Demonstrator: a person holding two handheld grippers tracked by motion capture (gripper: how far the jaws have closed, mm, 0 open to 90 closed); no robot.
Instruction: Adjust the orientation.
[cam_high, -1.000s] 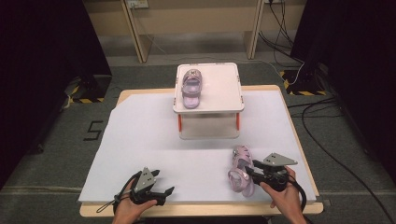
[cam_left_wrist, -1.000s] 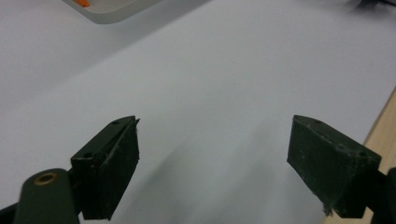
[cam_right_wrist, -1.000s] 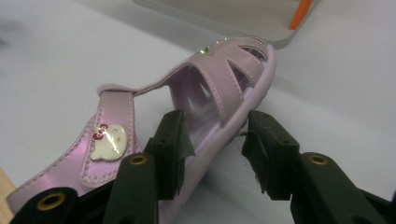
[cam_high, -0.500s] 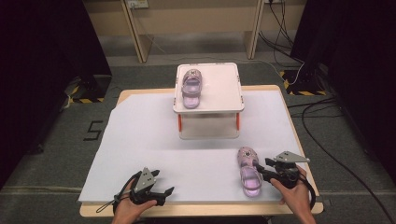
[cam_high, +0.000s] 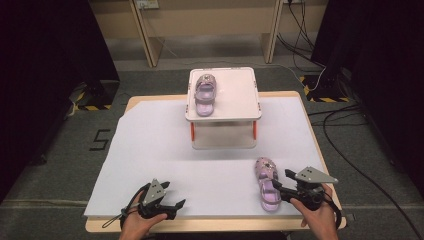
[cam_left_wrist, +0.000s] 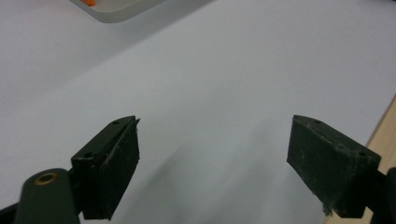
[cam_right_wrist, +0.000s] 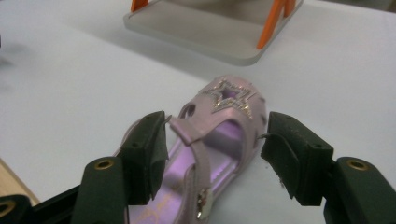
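Lying flat near the desk's (cam_high: 150, 130) front right corner: a purple shoe (cam_high: 266, 183). Spreading wide around its middle, not squeezing: right gripper (cam_right_wrist: 212, 154). Resting by the front left edge, gaping over bare desk: left gripper (cam_left_wrist: 212, 163). Sitting on the stand (cam_high: 240, 97) at the back: another shoe (cam_high: 205, 93).
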